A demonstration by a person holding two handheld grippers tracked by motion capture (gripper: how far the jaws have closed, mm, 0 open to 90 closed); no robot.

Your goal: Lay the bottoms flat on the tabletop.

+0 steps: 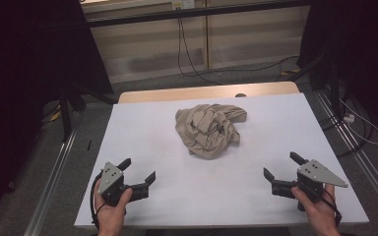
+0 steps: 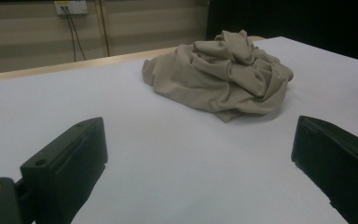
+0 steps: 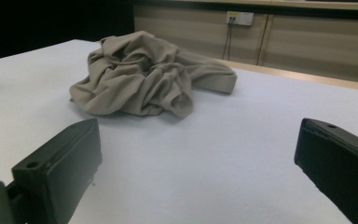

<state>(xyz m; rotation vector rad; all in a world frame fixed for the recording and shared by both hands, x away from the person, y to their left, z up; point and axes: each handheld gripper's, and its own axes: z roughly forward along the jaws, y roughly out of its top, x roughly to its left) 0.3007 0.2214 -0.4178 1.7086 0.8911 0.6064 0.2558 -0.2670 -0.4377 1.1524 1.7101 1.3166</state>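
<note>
High view: I hold my left gripper (image 1: 139,170) low at the near-left of the white table (image 1: 142,128), jaws spread wide, nothing between them. My right gripper (image 1: 281,165) sits at the near-right, jaws likewise wide and empty. The beige cloth (image 1: 207,130), a crumpled garment or similar, lies bunched in a heap at table centre, slightly toward the far edge, well apart from both grippers. No contact w/ the cloth on either side. Judged step: start position, approach not yet begun.

Left gripper view: both black jaws rise at the bottom corners w/ a wide gap. The cloth (image 2: 221,74) lies ahead and a bit to the right of the jaw axis, a flat hem edge low at its near side, folds piled above. Bare table (image 2: 74,98) between jaws and heap.

Right gripper view: jaws wide, empty. The cloth (image 3: 144,74) lies ahead, left of the axis; a thick rolled band sticks out toward the far wall side. Table (image 3: 261,121) bare in between.

Next move, as I judge it: advance both grippers to the heap, keep jaws wide, pick one loose edge per side, e.g. the near hem and the rolled band, then close. Req.: a low approach so the lower jaw slides under a single layer, not a bundle of folds. Which edges belong to which part of the garment I can't tell yet.
</note>
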